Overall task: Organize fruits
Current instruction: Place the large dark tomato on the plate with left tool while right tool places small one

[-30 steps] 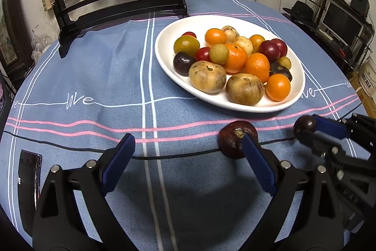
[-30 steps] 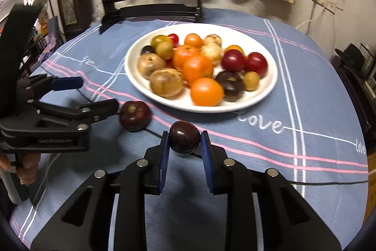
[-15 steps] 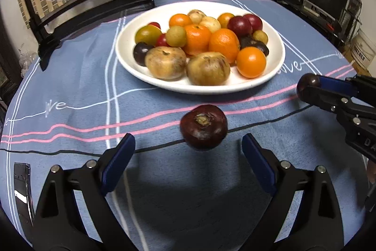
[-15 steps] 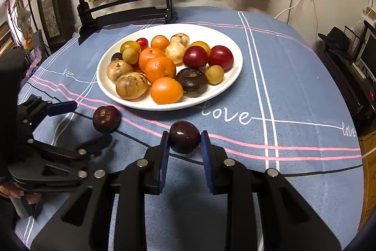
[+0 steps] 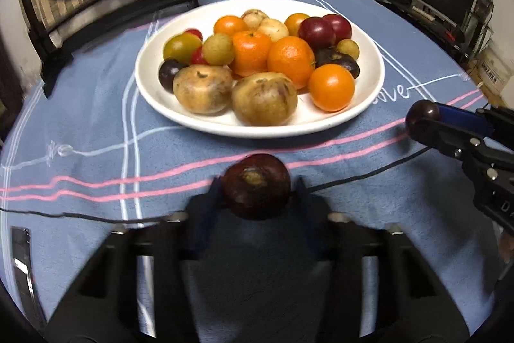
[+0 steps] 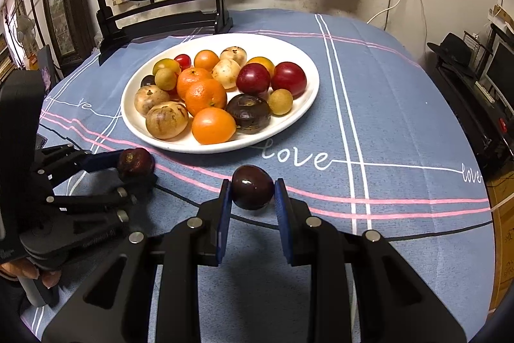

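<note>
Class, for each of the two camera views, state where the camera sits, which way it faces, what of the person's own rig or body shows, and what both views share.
Left wrist: rides the left tool, looking forward and down over the tablecloth at the white plate; its jaws have just been closing onto a dark fruit.
Right wrist: rides the right tool, facing the same plate; it is shut on a dark plum; a hand shows lower left.
Shared: plate, both held fruits, each other's tool.

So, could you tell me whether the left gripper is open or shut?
Shut: the left gripper has just closed, and its pads press both sides of the dark purple fruit.
</note>
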{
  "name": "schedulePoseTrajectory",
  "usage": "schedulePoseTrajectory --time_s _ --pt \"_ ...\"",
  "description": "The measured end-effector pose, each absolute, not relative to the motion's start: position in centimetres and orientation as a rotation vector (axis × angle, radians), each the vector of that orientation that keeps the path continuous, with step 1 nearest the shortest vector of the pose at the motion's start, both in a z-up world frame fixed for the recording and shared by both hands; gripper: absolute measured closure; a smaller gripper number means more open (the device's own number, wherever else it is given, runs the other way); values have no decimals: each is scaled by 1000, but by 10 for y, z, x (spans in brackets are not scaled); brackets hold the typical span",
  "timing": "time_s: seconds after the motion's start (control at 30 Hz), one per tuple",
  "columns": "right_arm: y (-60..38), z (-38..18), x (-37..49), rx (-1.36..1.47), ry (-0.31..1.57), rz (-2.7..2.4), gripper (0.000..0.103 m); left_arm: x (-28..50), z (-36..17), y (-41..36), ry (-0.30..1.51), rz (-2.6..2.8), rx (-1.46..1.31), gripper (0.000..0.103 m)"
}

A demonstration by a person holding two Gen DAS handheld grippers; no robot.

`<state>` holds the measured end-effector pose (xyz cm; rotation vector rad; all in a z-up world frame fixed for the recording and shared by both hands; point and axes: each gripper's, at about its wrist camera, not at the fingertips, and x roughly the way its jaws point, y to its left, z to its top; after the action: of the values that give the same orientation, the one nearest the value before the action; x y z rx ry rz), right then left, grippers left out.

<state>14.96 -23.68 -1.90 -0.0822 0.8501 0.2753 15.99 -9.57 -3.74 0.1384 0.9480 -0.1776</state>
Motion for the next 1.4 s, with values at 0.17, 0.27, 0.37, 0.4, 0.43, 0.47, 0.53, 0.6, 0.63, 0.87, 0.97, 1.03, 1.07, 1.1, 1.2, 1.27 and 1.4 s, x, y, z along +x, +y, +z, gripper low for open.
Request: schedulePoseTrajectory --time_s 0.17,0.27,0.37,0.4,0.43,0.47,0.53,0.6,0.63,0.87,0.97,1.03,1.07,1.1,1.2,1.27,1.4 --pt "-238 -20 151 -75 851 279 76 154 -25 -92 987 -243 91 59" --pt "-238 -18 150 -63 832 288 76 148 -11 -89 956 -243 85 59" --pt "-239 -6 144 -22 753 324 76 147 0 -84 935 -240 74 59" --pt "-239 -3 143 -10 729 333 76 148 3 -83 925 -235 75 60" --pt "-240 0 143 0 716 337 76 152 10 -79 910 -228 80 60" --pt "-241 4 145 22 706 326 76 155 15 -78 894 -221 84 60" --pt "-243 10 152 47 693 313 76 162 30 -78 838 -224 103 60" --pt "-241 16 160 47 675 311 76 173 41 -82 782 -237 133 59" --pt "-238 19 165 40 665 314 76 177 43 -81 769 -235 139 59" --pt "-213 21 196 -8 630 365 76 223 37 -75 772 -169 120 60" --pt "-206 16 204 -21 622 368 76 237 29 -69 797 -151 106 60" --pt "-200 12 211 -49 619 363 76 246 24 -66 813 -132 98 59" --pt "-198 10 215 -65 615 353 76 250 22 -65 819 -124 94 59" --pt "-196 7 217 -78 613 336 76 253 21 -65 822 -116 93 59" --pt "-192 1 227 -98 628 331 76 258 19 -66 808 -105 108 59" --pt "-189 -2 231 -118 636 328 76 260 18 -69 809 -109 121 59" --pt "-186 -3 236 -105 647 363 67 263 17 -72 815 -108 119 58"
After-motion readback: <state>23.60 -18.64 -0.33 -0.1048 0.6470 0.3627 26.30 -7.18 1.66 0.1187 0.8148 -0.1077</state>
